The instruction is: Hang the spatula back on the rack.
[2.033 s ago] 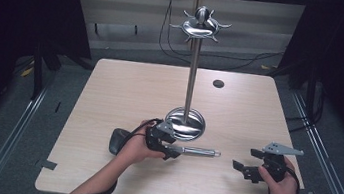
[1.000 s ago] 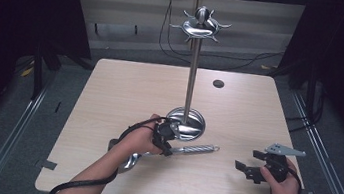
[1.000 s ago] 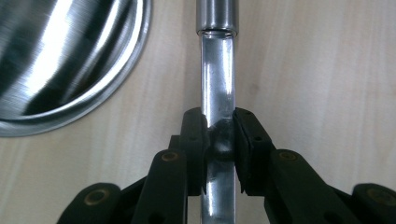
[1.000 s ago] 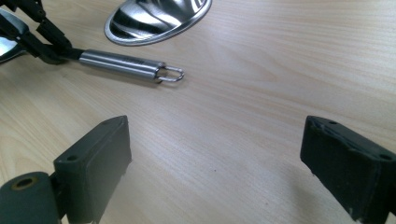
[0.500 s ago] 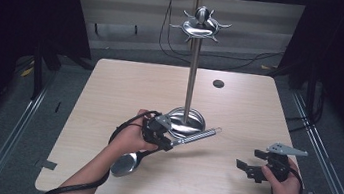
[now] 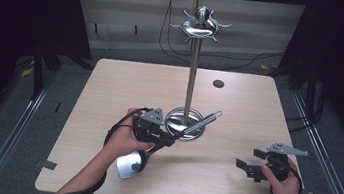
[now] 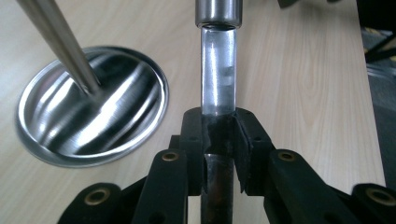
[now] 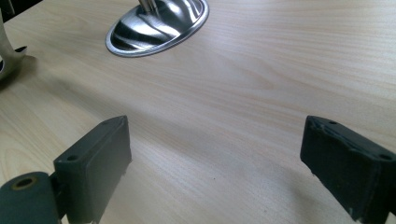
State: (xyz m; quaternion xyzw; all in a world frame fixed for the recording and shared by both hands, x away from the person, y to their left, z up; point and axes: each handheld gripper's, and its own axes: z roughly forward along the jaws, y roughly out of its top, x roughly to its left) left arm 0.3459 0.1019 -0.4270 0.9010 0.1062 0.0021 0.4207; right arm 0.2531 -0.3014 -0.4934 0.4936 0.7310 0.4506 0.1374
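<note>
A steel utensil with a long handle and a rounded bowl is lifted off the table, its looped end tilted up beside the stand. My left gripper is shut on the handle, which runs straight up between the pads of the gripper. The steel stand has a tall pole, a hook crown and a round base. The base lies just left of the held handle. My right gripper rests open at the front right, nothing between its fingers.
The wooden table has a small dark round spot at the back. The stand's base lies ahead of the right gripper across bare wood. Cables run over the floor behind the table.
My left gripper has risen and moved toward the stand, swinging the utensil's looped end up and off the table. The right gripper has stayed put.
</note>
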